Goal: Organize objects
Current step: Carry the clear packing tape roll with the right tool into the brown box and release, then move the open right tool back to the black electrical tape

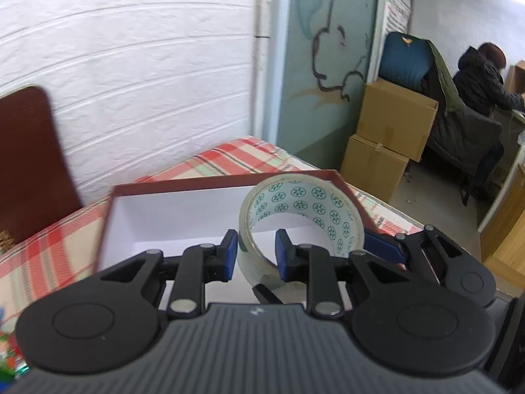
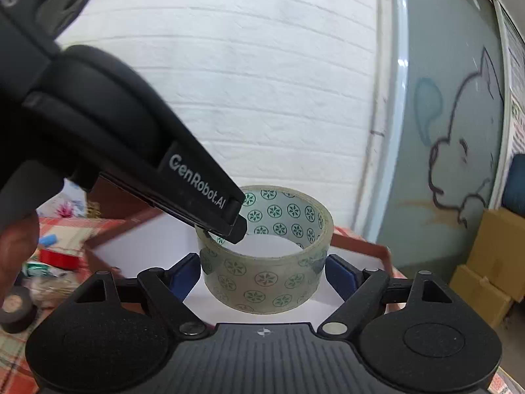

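Your left gripper (image 1: 254, 256) pinches the wall of the glossy clear tape roll (image 2: 265, 249), with its star-printed core; your right gripper (image 2: 262, 275) clamps its outside. The roll hangs above the red-rimmed, white-lined box (image 1: 183, 216) at the plaid-clothed table's (image 1: 49, 246) far corner.

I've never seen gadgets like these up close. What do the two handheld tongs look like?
Both tongs, the left and the right, are matte black plastic with a ribbed grey top plate, two round black discs at the sides, silver pivot pins and blue pads on the fingers. White lettering on the left one's side reads GenRobot.AI. No cables or sleeves show.
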A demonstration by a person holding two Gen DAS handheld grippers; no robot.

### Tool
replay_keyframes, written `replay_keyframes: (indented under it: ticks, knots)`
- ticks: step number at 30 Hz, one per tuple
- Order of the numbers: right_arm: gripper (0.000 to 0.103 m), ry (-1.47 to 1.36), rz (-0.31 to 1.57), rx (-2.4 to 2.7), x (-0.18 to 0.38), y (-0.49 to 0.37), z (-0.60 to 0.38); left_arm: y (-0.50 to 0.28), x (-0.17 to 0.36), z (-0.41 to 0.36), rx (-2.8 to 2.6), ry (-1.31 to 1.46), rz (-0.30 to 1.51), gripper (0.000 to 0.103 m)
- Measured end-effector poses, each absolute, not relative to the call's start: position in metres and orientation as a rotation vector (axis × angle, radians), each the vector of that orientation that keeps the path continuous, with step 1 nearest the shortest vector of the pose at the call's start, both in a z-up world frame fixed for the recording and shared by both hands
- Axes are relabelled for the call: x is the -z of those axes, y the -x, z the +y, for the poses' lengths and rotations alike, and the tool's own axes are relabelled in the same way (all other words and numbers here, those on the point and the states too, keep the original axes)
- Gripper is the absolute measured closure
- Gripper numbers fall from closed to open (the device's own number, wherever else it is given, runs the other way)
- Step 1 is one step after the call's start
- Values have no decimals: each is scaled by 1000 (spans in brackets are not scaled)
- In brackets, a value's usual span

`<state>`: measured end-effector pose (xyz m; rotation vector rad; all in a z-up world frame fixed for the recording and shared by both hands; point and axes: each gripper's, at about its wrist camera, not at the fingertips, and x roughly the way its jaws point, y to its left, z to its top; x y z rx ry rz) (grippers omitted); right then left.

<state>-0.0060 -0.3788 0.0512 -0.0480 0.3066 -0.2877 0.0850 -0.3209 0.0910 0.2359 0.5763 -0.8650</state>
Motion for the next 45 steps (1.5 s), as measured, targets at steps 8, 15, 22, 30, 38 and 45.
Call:
replay_keyframes:
  ticks: [8, 15, 22, 30, 38, 45]
  knots:
    - [17, -12, 361, 341, -31, -3, -401, -91, -68, -349, 840, -296, 629, 72]
    - [16, -10, 340, 332, -30, 14, -385, -87, -72, -328, 823, -288, 626, 70]
    - [15, -21, 278, 301, -41, 21, -363, -82, -96, -278, 799, -187, 570, 68]
    - [15, -114, 246, 205, -27, 35, -310, -79, -108, -166, 640, -139, 490, 58]
    - [31, -103, 460, -46, 13, 5, -232, -95, -57, -17, 326, -87, 654, 59]
    - [31, 44, 529, -158, 16, -25, -177, -88, -23, 35, 239, 12, 753, 59]
